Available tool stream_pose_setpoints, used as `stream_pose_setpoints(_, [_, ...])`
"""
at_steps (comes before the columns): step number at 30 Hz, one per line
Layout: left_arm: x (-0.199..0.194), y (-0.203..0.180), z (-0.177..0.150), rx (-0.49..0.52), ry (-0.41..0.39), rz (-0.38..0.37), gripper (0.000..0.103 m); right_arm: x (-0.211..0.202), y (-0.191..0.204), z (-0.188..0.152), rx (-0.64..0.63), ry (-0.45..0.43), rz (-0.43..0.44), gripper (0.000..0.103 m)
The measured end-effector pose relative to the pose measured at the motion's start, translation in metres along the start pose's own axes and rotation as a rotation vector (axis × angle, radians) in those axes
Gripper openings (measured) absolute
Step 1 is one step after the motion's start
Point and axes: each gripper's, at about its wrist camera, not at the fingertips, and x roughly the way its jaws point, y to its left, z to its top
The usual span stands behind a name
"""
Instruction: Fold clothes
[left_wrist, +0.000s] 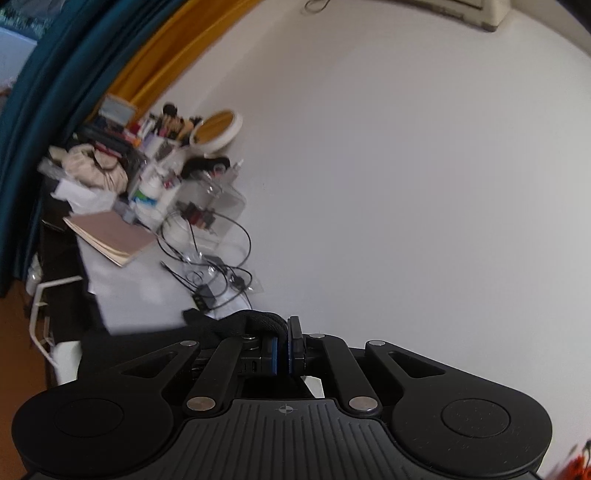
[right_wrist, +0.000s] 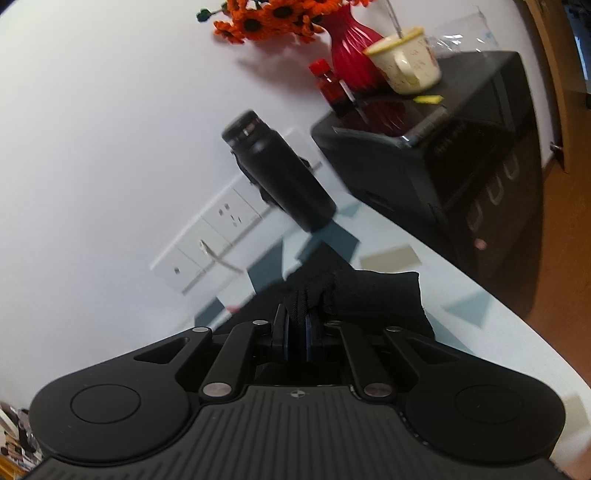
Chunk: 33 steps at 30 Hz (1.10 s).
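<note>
Closest to the lens in each wrist view: one claw, two in all, each clamped on black fabric. Left claw (left_wrist: 282, 345) has its blue pads pinched on a rolled, corded edge of the black garment (left_wrist: 236, 326), which bunches to the left of the claw above the bench (left_wrist: 147, 291). Right claw (right_wrist: 297, 334) is pressed shut on a gathered fold of the same cloth (right_wrist: 369, 295); from there the piece runs rightward, long axis roughly left–right, over the patterned bench top (right_wrist: 461, 332).

Left view only: far-left clutter, one notebook (left_wrist: 114, 236), loose black cables (left_wrist: 218, 266), one round mirror (left_wrist: 218, 129).

Right view only: one black bottle (right_wrist: 280, 173), one red vase (right_wrist: 354, 55) of orange flowers, one cream mug (right_wrist: 406, 62), one wall socket strip (right_wrist: 207, 240).
</note>
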Motion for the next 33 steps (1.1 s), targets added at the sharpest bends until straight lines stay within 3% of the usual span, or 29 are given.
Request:
stream_pose_setpoints(5, [0.085,-0.023,0.011,0.018,0.049,0.002,0.004,0.037,0.026,0.009,0.013,-0.084,0.060,0.008])
stream_pose_setpoints(10, [0.162,-0.046,0.003,0.061,0.082,-0.031,0.004,0.074,0.048,0.005,0.035,-0.143,-0.016,0.008])
stream_pose_setpoints(15, [0.248,-0.052,-0.015,0.039,0.163,-0.042,0.004,0.099,0.061,0.002,0.020,-0.168,-0.105,0.008])
stream_pose_setpoints(21, [0.339,-0.067,-0.047,0.108,0.253,-0.049,0.004,0.144,0.066,0.006,0.040,-0.139,-0.173,0.008])
stream_pose_setpoints(27, [0.432,-0.077,-0.094,0.160,0.368,0.007,0.004,0.194,0.069,-0.006,0.001,-0.113,-0.260,0.008])
stream_pose_setpoints(33, [0.498,-0.091,-0.134,0.238,0.419,0.008,0.004,0.223,0.067,-0.009,0.010,-0.122,-0.345,0.008])
